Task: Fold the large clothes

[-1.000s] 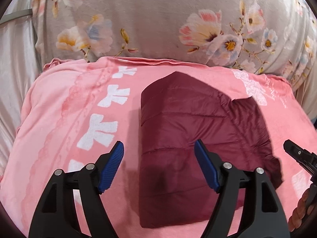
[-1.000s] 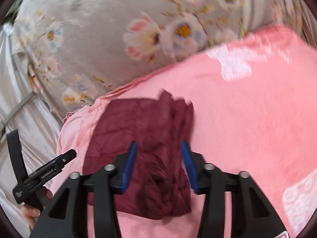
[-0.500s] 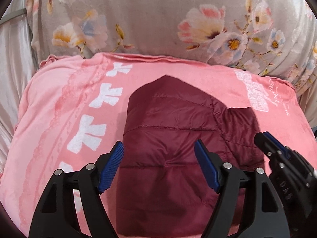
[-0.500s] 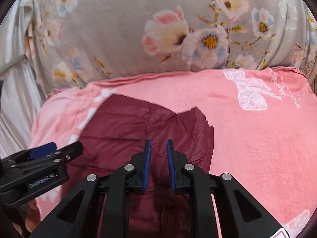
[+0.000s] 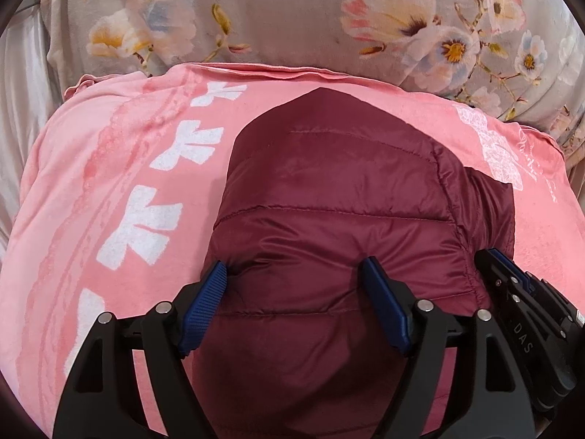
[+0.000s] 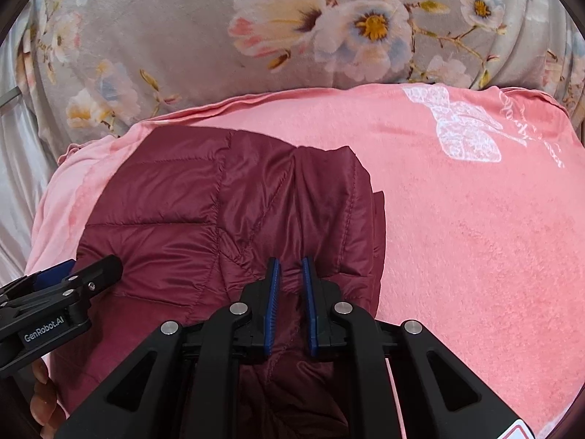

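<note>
The near end of the maroon quilted jacket [image 5: 329,226] runs under both grippers and off the bottom of each view, so its nearest edge cannot be seen. In the left wrist view the left gripper [image 5: 298,274] has its jaws spread wide, both blue pads pressed down onto the jacket's puffy surface with the fabric bulging between them; nothing is pinched. At the right edge of that view the right gripper [image 5: 526,314] is partly cut off. In the right wrist view the right gripper [image 6: 290,269] has its jaws drawn nearly together on a ridge of the jacket [image 6: 234,219], though the narrow gap makes it hard to tell how firmly the fabric is gripped. The left gripper [image 6: 65,285] shows at the left edge, its tips mostly hidden.

The jacket lies folded on a pink blanket [image 5: 120,168] with white bows, and a flap sticks out along its right side. Beyond the blanket lies a grey floral cover [image 5: 292,11].

Compared with a second ago, both grippers have come forward and down onto the jacket, and the right jaws have narrowed from wide apart to nearly together.
</note>
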Demonstrator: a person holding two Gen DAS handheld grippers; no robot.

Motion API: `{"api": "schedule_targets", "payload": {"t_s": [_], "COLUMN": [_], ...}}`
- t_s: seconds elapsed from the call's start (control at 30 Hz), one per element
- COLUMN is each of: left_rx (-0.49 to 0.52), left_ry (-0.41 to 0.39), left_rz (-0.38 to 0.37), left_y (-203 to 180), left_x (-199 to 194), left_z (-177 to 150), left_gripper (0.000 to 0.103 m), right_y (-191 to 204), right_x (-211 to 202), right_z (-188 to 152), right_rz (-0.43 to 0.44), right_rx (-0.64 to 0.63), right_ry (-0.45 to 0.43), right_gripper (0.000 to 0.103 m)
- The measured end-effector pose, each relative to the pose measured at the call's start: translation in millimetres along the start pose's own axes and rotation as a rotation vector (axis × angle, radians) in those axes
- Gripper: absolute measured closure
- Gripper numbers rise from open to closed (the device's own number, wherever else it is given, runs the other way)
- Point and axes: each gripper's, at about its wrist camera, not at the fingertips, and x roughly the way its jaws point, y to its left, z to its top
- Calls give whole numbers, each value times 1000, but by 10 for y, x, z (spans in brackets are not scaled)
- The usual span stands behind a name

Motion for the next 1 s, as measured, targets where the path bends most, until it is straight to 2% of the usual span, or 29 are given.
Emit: {"api": "schedule_targets", "payload": {"t_s": [0.7,0.77,0.83,1.0], "left_rx": [33,31,33,15], "left_ry": [-72,-75,-64,-91], "left_rz": [43,36,14,-21], "left_y": [-50,-34,9,222], "left_x": [282,278,209,-351], "left_z": [-218,-218,-212,-373], "left_gripper": [18,18,19,22], "right_y": [1,9,4,29], "right_x": [150,33,-273,-758], "right_z": [-92,-68,-92,-326], "right_rz": [-7,-19,4,39], "right_rx": [-27,-29,-16,-55], "right_ry": [12,21,-10,-8], "right_gripper": [94,93,91,91]}}
